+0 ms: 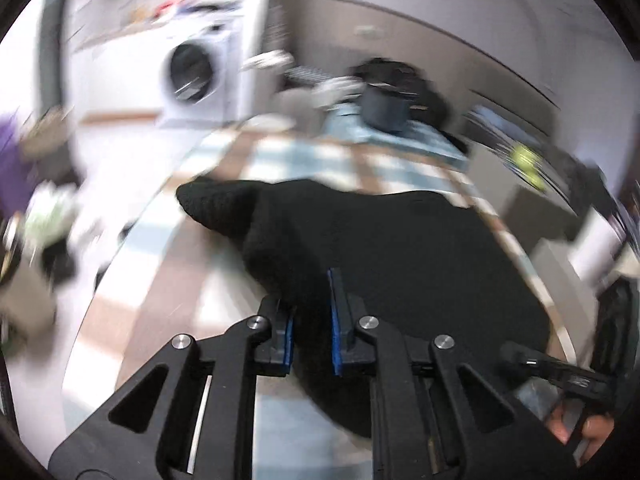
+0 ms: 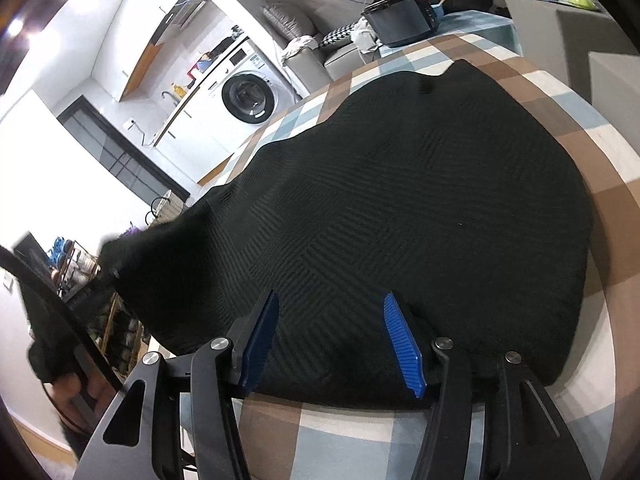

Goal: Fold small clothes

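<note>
Checked surface (image 2: 608, 216); beyond its far edge, a black pot (image 2: 404, 24); left of it, a washing machine (image 2: 250, 96).

The knitted garment (image 2: 420, 208) lies spread on the checked tablecloth (image 2: 600, 184), its left edge lifted off the cloth between the left gripper (image 1: 311, 330) fingers, with the right gripper (image 2: 344, 344) at its near edge, and a washing machine (image 2: 248, 98) stands well behind, apparently beside a sofa (image 2: 308, 60).

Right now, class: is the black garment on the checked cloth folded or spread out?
Mostly spread: the black garment lies flat on the checked cloth, while the left gripper lifts one pinched edge.
</note>
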Available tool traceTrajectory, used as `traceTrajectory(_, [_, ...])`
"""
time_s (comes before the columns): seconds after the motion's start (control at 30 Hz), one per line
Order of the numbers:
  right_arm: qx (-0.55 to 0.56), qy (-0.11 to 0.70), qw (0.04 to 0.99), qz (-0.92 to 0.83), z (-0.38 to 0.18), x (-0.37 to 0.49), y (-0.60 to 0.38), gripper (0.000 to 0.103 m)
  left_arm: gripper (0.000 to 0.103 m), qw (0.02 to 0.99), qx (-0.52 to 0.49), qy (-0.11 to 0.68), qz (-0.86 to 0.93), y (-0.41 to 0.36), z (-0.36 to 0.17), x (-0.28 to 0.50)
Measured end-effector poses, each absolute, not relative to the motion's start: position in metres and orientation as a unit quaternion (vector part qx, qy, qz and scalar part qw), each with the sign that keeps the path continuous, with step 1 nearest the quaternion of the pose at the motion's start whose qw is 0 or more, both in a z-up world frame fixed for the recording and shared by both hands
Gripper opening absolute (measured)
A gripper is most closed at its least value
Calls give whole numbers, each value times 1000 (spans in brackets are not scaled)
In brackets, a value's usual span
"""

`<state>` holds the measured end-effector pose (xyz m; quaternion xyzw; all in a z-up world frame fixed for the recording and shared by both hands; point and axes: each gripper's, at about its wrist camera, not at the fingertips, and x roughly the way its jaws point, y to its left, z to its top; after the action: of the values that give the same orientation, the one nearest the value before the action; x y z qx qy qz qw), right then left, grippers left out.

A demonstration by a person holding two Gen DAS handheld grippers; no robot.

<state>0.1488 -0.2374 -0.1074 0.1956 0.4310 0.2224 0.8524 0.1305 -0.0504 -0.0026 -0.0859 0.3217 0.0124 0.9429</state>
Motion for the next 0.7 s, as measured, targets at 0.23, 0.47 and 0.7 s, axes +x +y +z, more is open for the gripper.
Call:
traceTrajectory(0.23, [225,419,859,191,-108,140,-264,56,11,912,26,367,-183,-175,-15,176])
traceTrajectory(0.47, [249,407,861,174,-99,133,-290,56,33,865,-40,440,-237,-168,-38,185])
traceTrajectory(0.7, [306,410,828,230,-102,154,-290,56,53,878,-114,428,-178,-94,-35,156])
